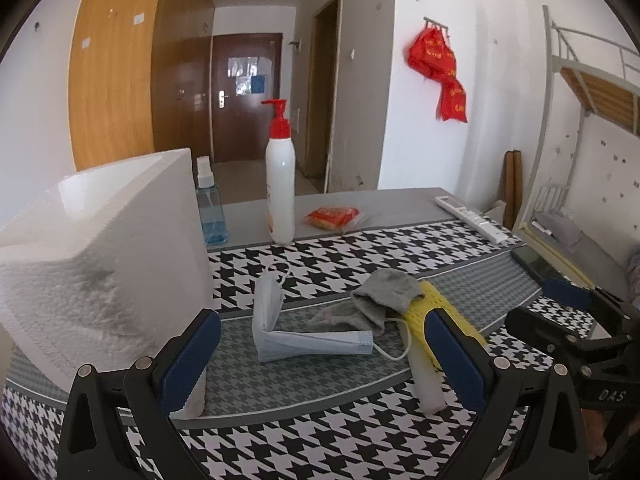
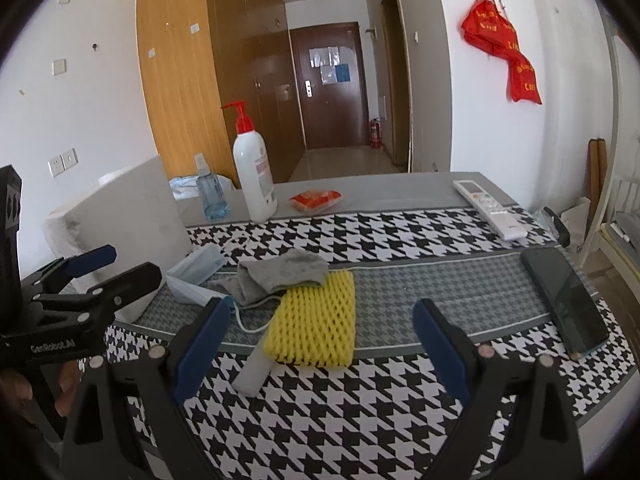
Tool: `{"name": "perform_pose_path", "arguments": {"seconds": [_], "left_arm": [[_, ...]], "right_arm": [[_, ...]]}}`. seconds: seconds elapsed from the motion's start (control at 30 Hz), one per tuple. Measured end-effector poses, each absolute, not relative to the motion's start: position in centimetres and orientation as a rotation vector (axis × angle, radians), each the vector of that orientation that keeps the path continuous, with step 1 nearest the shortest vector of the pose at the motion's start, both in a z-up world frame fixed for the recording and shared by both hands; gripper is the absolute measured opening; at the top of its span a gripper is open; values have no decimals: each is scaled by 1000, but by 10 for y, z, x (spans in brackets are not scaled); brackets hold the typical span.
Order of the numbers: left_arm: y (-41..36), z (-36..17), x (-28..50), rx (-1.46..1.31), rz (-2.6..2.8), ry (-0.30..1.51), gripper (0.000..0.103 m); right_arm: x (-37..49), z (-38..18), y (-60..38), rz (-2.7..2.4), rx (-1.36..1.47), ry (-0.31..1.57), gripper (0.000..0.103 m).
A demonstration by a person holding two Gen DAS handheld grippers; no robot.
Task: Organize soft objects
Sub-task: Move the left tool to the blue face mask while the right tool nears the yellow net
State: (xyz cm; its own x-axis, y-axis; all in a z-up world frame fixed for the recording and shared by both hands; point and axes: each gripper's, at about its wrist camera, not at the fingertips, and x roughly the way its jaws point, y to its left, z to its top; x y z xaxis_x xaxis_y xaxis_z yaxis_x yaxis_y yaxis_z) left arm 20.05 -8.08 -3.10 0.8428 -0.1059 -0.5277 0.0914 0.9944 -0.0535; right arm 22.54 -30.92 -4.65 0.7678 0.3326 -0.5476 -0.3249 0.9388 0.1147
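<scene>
A folded pale blue face mask (image 1: 296, 340) lies on the houndstooth cloth, with a grey sock (image 1: 380, 296) and a yellow foam net sleeve (image 1: 436, 312) to its right. My left gripper (image 1: 324, 356) is open and empty, hovering just before the mask. In the right wrist view the yellow net sleeve (image 2: 316, 320) lies ahead between the fingers, with the sock (image 2: 280, 272) and mask (image 2: 192, 276) beyond it to the left. My right gripper (image 2: 320, 344) is open and empty. Each gripper shows in the other's view.
A white foam box (image 1: 100, 264) stands at the left. A pump bottle (image 1: 280, 184), a blue spray bottle (image 1: 210, 208), a red packet (image 1: 332, 216) and a remote (image 1: 472, 218) sit at the back. A phone (image 2: 564, 300) lies at the right.
</scene>
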Motion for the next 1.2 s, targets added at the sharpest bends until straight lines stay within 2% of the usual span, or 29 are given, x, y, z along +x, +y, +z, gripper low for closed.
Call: {"name": "perform_pose_path", "arguments": {"seconds": [1.2], "left_arm": [[-88,-60,247,3,73,697,102]], "right_arm": [[250,-64,-311,394,6,660,95]]}}
